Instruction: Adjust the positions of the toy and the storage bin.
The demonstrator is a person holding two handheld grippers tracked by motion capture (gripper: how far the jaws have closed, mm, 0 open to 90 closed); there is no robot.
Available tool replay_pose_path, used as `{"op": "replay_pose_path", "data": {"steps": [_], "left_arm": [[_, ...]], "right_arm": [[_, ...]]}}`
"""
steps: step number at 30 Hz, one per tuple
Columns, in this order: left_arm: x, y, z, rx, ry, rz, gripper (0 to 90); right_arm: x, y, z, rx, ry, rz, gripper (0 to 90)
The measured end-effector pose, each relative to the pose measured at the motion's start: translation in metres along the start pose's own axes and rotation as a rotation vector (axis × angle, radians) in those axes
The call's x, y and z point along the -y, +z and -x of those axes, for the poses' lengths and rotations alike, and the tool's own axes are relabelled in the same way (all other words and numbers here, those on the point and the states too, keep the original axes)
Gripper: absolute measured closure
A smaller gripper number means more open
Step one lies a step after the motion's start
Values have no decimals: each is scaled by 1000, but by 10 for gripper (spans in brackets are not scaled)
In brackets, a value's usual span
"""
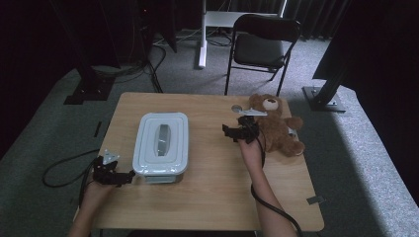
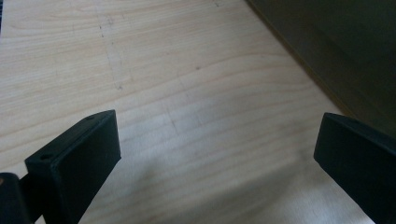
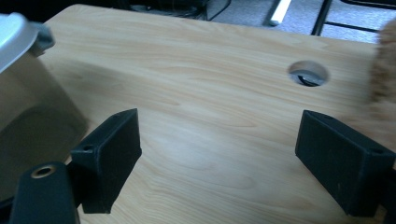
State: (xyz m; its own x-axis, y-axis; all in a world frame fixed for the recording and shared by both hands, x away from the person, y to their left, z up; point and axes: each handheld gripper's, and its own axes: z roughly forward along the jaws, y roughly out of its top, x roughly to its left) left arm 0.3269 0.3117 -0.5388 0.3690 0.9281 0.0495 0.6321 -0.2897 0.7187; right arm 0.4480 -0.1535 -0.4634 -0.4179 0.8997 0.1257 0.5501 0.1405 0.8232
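Note:
A pale lidded plastic box stands on the left half of the wooden table. A brown teddy bear lies at the right. My left gripper rests by the box's near left corner; in the left gripper view it is open over bare wood. My right gripper hovers between box and bear, close to the bear's left side. In the right gripper view it is open with nothing between the jaws, the box at the left and bear fur at the right.
A round cable hole pierces the table near the bear's head. The table edge runs close past the left gripper. A black folding chair stands behind the table. Cables trail on the carpet at the left.

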Motion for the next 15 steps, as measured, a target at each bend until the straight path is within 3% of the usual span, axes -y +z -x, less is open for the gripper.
{"op": "replay_pose_path", "data": {"steps": [8,15], "left_arm": [[-11,11,2,14,-8,24,12],[-19,15,9,49,0,42,12]], "right_arm": [[10,31,-24,-69,12,-29,142],[18,57,-40,-112,-22,-78,142]]}}
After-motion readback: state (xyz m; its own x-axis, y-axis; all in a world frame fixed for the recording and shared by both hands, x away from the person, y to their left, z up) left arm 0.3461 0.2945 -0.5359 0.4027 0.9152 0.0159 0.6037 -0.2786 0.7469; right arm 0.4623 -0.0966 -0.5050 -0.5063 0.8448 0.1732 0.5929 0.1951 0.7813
